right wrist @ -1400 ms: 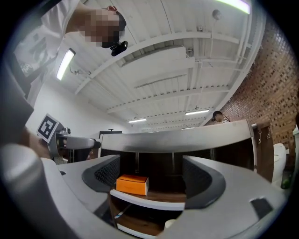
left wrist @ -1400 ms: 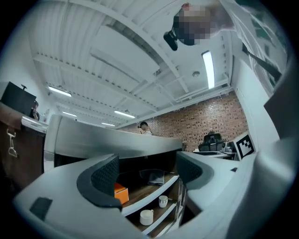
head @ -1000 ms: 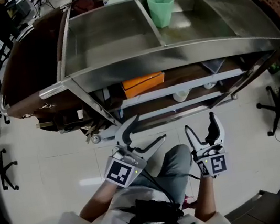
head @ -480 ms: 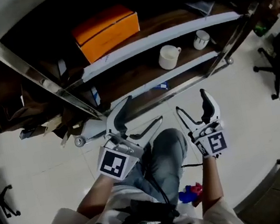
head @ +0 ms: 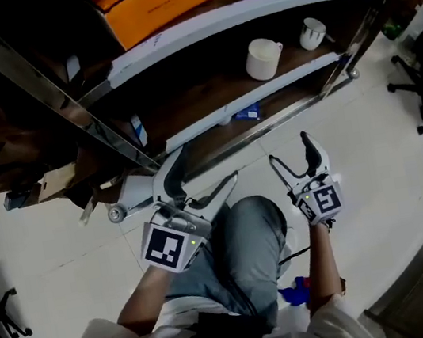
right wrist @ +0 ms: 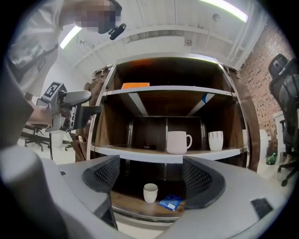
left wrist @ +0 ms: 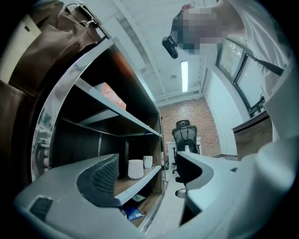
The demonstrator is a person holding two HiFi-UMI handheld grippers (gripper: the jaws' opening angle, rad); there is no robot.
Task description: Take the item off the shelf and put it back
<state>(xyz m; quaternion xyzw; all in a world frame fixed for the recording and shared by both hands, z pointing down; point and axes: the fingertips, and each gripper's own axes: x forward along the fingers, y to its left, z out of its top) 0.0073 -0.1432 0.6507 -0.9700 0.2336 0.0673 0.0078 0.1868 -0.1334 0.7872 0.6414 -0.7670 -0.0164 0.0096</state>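
While both hang short of the shelf unit [head: 234,14], left gripper [head: 208,165] and right gripper [head: 289,150] gape wide, empty, touching nothing. Orange box [head: 155,1], top shelf; white mug [head: 264,59], ribbed cup [head: 312,32], middle shelf; small cup [right wrist: 150,192], blue packet [right wrist: 170,202], bottom.

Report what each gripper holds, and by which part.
Nothing is held: the left gripper and the right gripper both have their jaws apart, with only air between them.

text readable: none | orange box [head: 155,1] print — too small to read
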